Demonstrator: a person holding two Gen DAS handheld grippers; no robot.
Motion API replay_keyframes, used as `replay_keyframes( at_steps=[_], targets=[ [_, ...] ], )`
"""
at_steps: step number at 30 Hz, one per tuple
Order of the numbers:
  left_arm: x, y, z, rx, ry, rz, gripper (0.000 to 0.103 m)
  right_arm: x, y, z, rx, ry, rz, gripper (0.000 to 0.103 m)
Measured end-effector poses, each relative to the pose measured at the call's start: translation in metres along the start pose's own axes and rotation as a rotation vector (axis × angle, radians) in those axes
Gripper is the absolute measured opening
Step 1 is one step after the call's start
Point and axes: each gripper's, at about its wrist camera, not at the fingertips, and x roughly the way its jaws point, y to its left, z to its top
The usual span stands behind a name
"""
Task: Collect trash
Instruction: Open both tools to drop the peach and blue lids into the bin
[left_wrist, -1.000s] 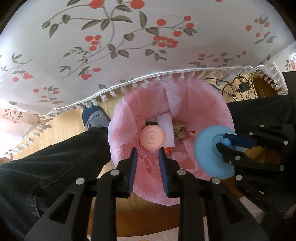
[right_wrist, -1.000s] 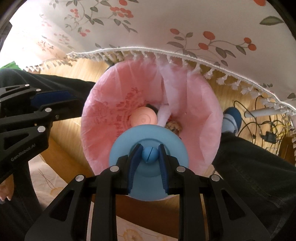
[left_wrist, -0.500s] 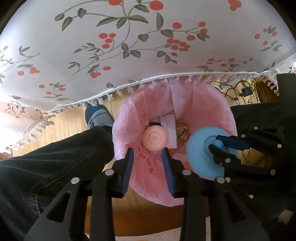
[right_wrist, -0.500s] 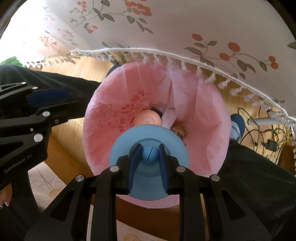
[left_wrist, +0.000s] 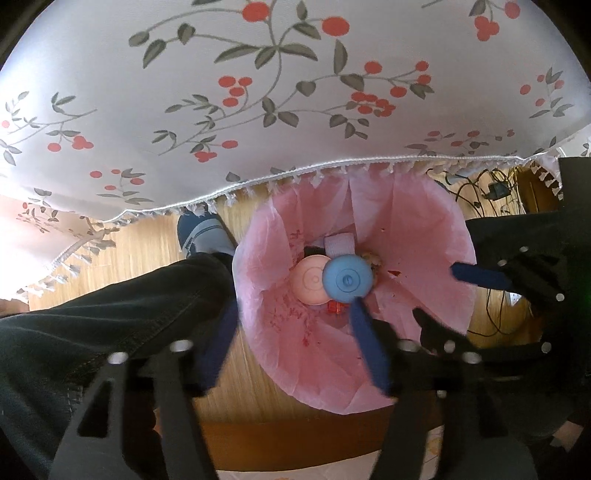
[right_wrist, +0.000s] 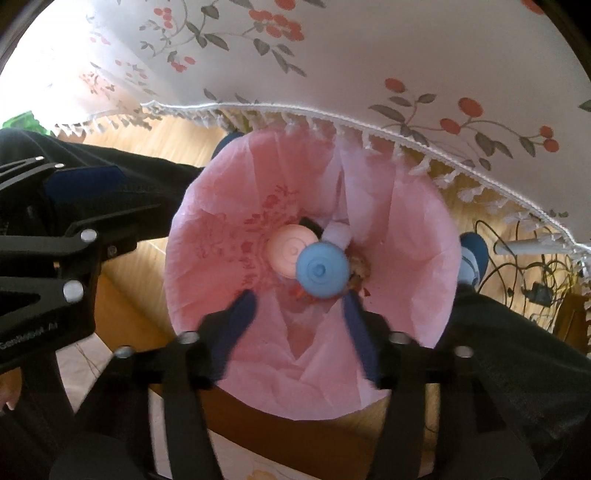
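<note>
A bin with a pink liner (left_wrist: 424, 221) (right_wrist: 221, 206) stands on the floor below both grippers. Deep inside it a blue disc with a centre knob (left_wrist: 347, 278) (right_wrist: 323, 271) overlaps the edge of a pink disc (left_wrist: 308, 284) (right_wrist: 286, 249). A white scrap (left_wrist: 338, 245) and a brown crumpled bit (left_wrist: 373, 258) lie beside them. My left gripper (left_wrist: 295, 343) (right_wrist: 136, 195) points down over the bin, its jaws opening with nothing between them. My right gripper (right_wrist: 299, 336) (left_wrist: 454, 302) hangs beside it, jaws also opening and holding nothing.
A white tablecloth (left_wrist: 295, 110) with red berries and a fringed hem hangs over the bin's far side. A person's legs in dark trousers (left_wrist: 110, 325) flank the bin, with a blue shoe (left_wrist: 201, 232) on the wooden floor. Cables (right_wrist: 535, 266) lie at the right.
The right gripper's jaws spread apart and let go of the blue disc, which dropped into the bin next to the pink disc. The left gripper's jaws also spread wide.
</note>
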Motion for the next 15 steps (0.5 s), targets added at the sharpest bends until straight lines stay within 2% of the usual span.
replay_keyframes(
  at_steps=[5, 7, 10, 15],
  targets=[
    [-0.008, 0.002, 0.0, -0.019, -0.02, -0.002, 0.083, -0.015, -0.006, -0.003, 0.013, -0.029, -0.025, 0.092],
    [-0.011, 0.004, 0.0, -0.029, -0.022, -0.011, 0.085, -0.022, -0.007, -0.004, 0.014, -0.044, -0.046, 0.097],
    [-0.019, 0.004, -0.002, -0.036, -0.04, -0.024, 0.092, -0.032, -0.008, -0.007, 0.018, -0.058, -0.062, 0.097],
    [-0.035, 0.0, -0.004, -0.016, -0.081, -0.017, 0.094, -0.053, -0.007, -0.013, 0.019, -0.107, -0.103, 0.097]
  ],
)
